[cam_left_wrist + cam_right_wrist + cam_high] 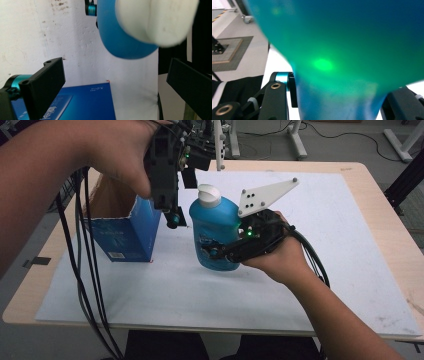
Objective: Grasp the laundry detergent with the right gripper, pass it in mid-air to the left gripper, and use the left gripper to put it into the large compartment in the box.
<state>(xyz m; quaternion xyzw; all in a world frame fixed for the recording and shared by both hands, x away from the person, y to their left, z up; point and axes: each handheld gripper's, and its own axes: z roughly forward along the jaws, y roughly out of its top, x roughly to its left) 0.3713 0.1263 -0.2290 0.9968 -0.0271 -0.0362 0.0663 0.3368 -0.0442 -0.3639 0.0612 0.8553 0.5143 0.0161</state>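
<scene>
**On the white mat: bottle clamped by right gripper, left gripper above it**

Mid-table, the blue bottle (216, 227) stands upright on the white mat (320, 270), white cap (209, 195) on top. Right gripper (220, 251) comes in from the bottle's right side, jaws closed around its lower body; in the right gripper view the bottle (342, 50) sits between both black jaws, touching them, green LED glow on its surface.

Left gripper (172, 217) hangs above the mat, pointing down, just left of the bottle's shoulder, between bottle and the blue carton (127, 232). Its jaws are spread apart with nothing between them. Left gripper view looks down past the cap (155, 21) and bottle shoulder (117, 37), blurred and close, with the carton's top edge (85, 100) below.

Carton stands upright near the mat's left edge, top open, close to the bottle but not touching. Cables (85, 285) trail off the table's left front. Mat lies on a wooden table (380, 195).
</scene>
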